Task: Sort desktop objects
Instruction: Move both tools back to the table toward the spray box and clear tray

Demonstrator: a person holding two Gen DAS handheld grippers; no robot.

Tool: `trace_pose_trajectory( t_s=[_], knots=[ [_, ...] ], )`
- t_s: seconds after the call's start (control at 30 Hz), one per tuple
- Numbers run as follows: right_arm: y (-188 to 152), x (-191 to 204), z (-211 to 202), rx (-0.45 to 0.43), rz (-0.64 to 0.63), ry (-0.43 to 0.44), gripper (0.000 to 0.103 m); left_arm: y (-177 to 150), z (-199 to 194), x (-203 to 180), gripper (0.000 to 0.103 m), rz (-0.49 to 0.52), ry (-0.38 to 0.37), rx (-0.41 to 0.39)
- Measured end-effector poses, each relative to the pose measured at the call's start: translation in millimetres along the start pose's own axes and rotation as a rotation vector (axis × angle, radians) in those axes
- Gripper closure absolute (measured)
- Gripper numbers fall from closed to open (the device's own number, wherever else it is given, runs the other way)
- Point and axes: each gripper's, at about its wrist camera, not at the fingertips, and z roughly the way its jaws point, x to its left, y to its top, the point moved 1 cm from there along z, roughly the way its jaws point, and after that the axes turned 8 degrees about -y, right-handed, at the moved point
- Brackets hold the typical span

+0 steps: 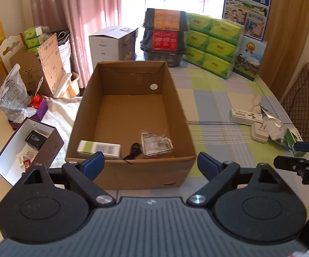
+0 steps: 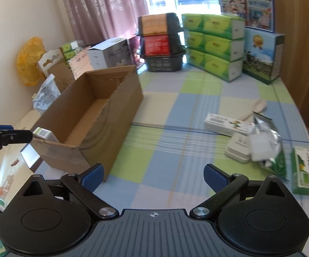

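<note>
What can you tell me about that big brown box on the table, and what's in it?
The cardboard box is plain brown corrugated card, open at the top, standing upright on the checked tablecloth at the table's left side. One inner wall bears a small round sticker. Its floor is mostly bare; near the front lie a green-and-white carton with a barcode, a black cord and a clear packet holding something metallic. The open left gripper hovers just before its front wall.

Bare tablecloth (image 2: 165, 115) lies open between the cardboard box (image 2: 103, 115) and the packet clutter (image 2: 261, 143)
</note>
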Motion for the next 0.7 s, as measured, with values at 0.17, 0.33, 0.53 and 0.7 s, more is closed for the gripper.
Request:
trace_pose_trajectory(
  t_s=[0.17,0.33,0.53,0.7],
  knots=[
    [-20.3,-35.5,-19.9,0.003,0.022,-0.064,0.002,-4.4,-3.1,-36.1,0.001,0.046,-0.022,-0.016],
    [-43.5,-77.9,-40.8,0.002,0.069,-0.148,0.002,-8.4,0.9,-74.1,0.001,0.083,-0.072,-0.023],
    [-64.5,-131.4,-66.7,-0.004,0.165,-0.242,0.002,-14.1,17.8,-119.4,0.001,0.122,-0.153,0.0],
    [-74.3,-163.3,-83.6,-0.018,0.233,-0.287,0.002,-20.2,34.6,-152.6,0.001,0.166,-0.193,0.028]
  ],
)
